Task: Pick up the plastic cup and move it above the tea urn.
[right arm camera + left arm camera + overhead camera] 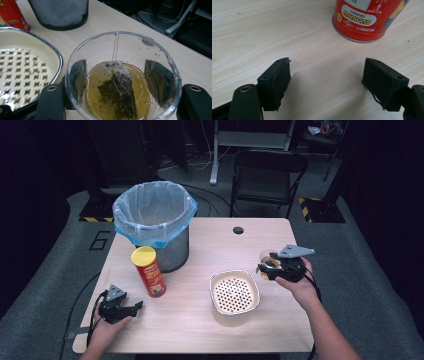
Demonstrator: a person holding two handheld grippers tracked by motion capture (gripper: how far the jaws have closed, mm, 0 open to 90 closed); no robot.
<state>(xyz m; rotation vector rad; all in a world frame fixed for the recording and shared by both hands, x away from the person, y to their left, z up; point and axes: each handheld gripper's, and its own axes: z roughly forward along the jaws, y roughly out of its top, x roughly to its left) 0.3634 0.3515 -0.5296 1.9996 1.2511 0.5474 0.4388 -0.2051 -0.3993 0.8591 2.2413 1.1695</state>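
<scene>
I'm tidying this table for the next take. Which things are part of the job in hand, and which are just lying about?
In use:
- glass cup with a tea bag in tea, clamped by the right gripper
- strainer bowl beside it

Lying about:
- red crisp can
- lined waste bin
- left gripper, open and empty

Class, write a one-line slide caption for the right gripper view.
Hand-held gripper clamps a clear cup of tea with a soaked teabag, beside a perforated strainer bowl.

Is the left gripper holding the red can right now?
No, the left gripper stands open on bare table, with the red can standing clear beyond its jaws.
</scene>
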